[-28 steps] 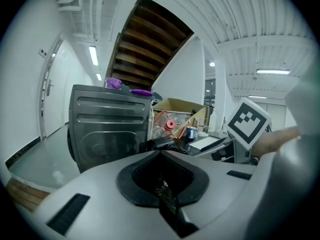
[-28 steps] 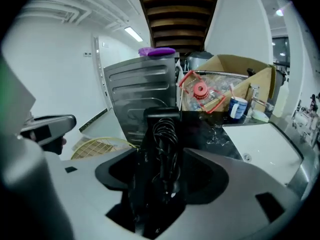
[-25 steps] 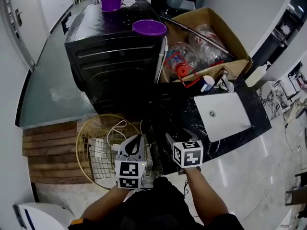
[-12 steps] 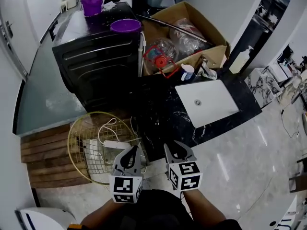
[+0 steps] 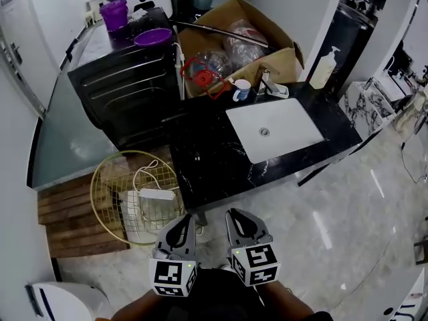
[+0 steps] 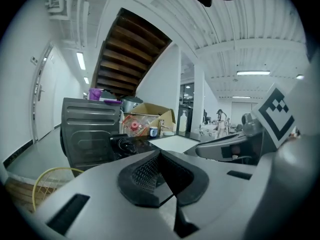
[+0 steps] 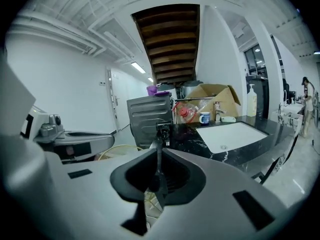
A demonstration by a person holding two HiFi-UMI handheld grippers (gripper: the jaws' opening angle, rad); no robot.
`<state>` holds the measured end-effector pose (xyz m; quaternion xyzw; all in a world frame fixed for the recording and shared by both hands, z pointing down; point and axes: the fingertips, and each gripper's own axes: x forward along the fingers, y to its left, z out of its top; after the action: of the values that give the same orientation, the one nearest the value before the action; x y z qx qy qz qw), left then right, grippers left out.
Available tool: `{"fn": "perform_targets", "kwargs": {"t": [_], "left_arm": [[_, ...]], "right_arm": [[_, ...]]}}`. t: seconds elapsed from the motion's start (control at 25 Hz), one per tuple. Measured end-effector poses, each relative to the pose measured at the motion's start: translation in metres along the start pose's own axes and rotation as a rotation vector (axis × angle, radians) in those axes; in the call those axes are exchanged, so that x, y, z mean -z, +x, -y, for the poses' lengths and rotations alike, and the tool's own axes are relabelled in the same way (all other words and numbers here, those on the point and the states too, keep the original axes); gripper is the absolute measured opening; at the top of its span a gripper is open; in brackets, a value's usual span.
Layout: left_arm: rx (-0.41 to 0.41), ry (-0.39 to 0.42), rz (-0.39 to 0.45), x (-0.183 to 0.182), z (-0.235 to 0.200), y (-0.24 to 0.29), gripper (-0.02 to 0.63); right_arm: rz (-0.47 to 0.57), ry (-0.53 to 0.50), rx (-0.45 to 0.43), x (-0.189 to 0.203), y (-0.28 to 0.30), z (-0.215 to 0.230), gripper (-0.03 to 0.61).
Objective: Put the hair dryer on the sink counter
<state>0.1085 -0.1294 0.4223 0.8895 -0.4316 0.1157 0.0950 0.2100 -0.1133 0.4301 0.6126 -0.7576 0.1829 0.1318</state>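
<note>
The black hair dryer [image 6: 122, 144] lies on the left end of the black marble sink counter [image 5: 207, 159], in front of the black cabinet. The right gripper view shows the hair dryer [image 7: 162, 130] just beyond the jaws. In the head view it is hard to make out against the dark stone. The white basin [image 5: 274, 129] is sunk into the counter's right half. My left gripper [image 5: 184, 221] is shut and empty, short of the counter's near edge. Beside it my right gripper [image 5: 239, 216] is closing, its jaws nearly together with nothing between them.
A gold wire basket [image 5: 107, 179] with white items stands on the floor left of the counter, on a wooden platform [image 5: 67, 212]. Behind are the black cabinet [image 5: 127, 79], a cardboard box [image 5: 234, 39], a mug [image 5: 241, 89], a faucet [image 5: 267, 84] and a soap bottle [image 5: 323, 69].
Both grippers have drawn back from the counter's near edge and the basket towards me, and now hang over the floor. The counter shows farther away.
</note>
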Motion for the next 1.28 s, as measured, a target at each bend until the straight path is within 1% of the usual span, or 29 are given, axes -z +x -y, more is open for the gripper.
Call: {"fn": "perform_targets", "kwargs": {"t": [0.16, 0.28, 0.6, 0.84, 1.0, 1.28], "left_arm": [[-0.016, 0.014, -0.017, 0.012, 0.030, -0.016, 0.008], [-0.026, 0.020, -0.025, 0.021, 0.047, -0.028, 0.008], [-0.053, 0.023, -0.018, 0.037, 0.073, -0.054, 0.008], [-0.040, 0.042, 0.006, 0.033, 0.094, -0.061, 0.008], [-0.044, 0.044, 0.008, 0.035, 0.098, -0.065, 0.008], [-0.029, 0.058, 0.020, 0.029, 0.110, -0.067, 0.008]], "right_arm": [[0.013, -0.003, -0.019, 0.016, -0.028, 0.006, 0.032], [0.012, 0.015, -0.028, 0.030, -0.045, 0.011, 0.020], [0.038, 0.008, -0.064, 0.044, -0.086, 0.004, 0.014], [0.044, 0.013, -0.068, 0.052, -0.106, 0.006, 0.014], [0.046, 0.013, -0.074, 0.054, -0.114, 0.005, 0.014], [0.049, 0.022, -0.069, 0.055, -0.124, 0.009, 0.014]]}}
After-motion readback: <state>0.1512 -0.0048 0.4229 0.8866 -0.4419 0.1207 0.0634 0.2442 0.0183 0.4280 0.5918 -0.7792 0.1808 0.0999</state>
